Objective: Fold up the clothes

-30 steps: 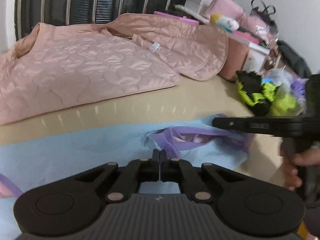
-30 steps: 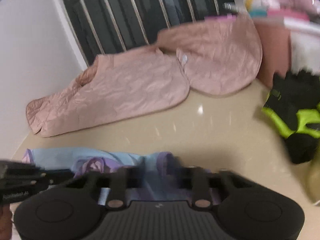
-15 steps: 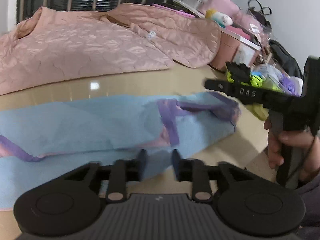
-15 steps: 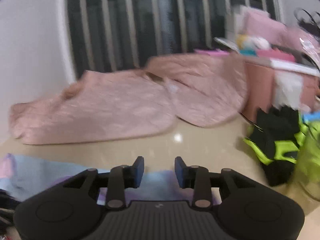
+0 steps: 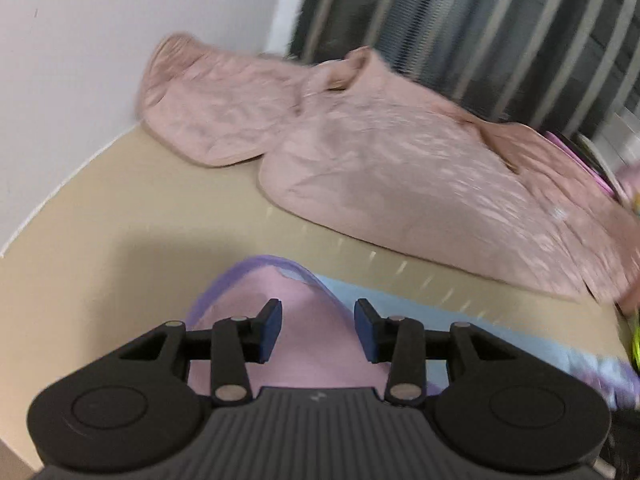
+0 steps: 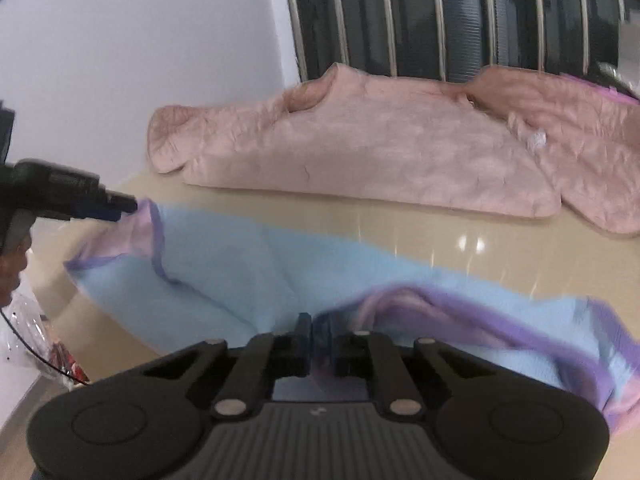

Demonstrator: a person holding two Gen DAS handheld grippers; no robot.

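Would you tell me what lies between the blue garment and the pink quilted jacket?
Only a bare strip of the beige table separates the blue garment from the pink quilted jacket; the right wrist view shows it.

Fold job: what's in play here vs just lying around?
In play:
- blue garment
- right gripper, fingers shut on its near edge
- left gripper, open over its pink end

Lying about:
- pink jacket
- plastic bag

Left gripper [image 5: 318, 330]: jaws apart, just opening, pads clear of cloth. Right gripper [image 6: 316, 338]: jaws just closing, pinching blue garment [image 6: 248, 264] at 12 o'clock.
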